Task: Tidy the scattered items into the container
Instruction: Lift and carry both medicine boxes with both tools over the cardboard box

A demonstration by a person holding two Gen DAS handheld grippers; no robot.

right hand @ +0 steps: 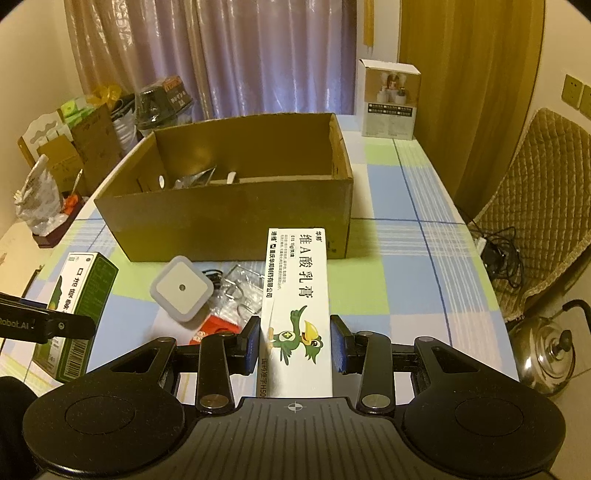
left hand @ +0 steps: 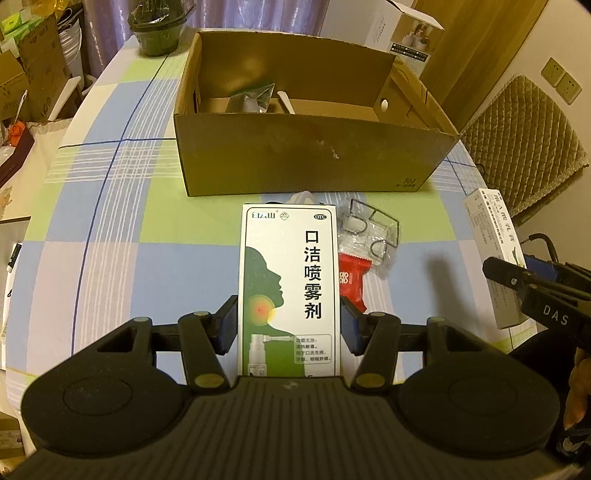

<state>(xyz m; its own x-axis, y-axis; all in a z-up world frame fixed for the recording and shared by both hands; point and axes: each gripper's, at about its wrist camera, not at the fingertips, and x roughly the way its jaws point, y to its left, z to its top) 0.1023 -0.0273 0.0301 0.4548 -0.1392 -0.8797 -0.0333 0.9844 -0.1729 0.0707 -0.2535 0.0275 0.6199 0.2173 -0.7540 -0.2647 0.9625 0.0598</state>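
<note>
My left gripper (left hand: 288, 306) is shut on a green-and-white spray box (left hand: 290, 280), its blue pads pressed to both long sides. My right gripper (right hand: 295, 332) is shut on a long white cream box with a green bird (right hand: 297, 302). Both are low over the table, just in front of the open cardboard box (left hand: 306, 158) (right hand: 229, 218). Inside the box lie a silvery packet (left hand: 251, 99) and a white piece. Between the grippers lie a wire rack in clear plastic (left hand: 373, 232), a red packet (left hand: 351, 280) and a white square night light (right hand: 181, 291).
A checked cloth (right hand: 406, 229) covers the table. A white product box (right hand: 389, 99) stands at the back right, a dark wrapped bowl (left hand: 159, 29) at the back left. To the right are a quilted chair (right hand: 535, 206) and, on the floor, a steel kettle (right hand: 546, 350). Clutter lines the left edge.
</note>
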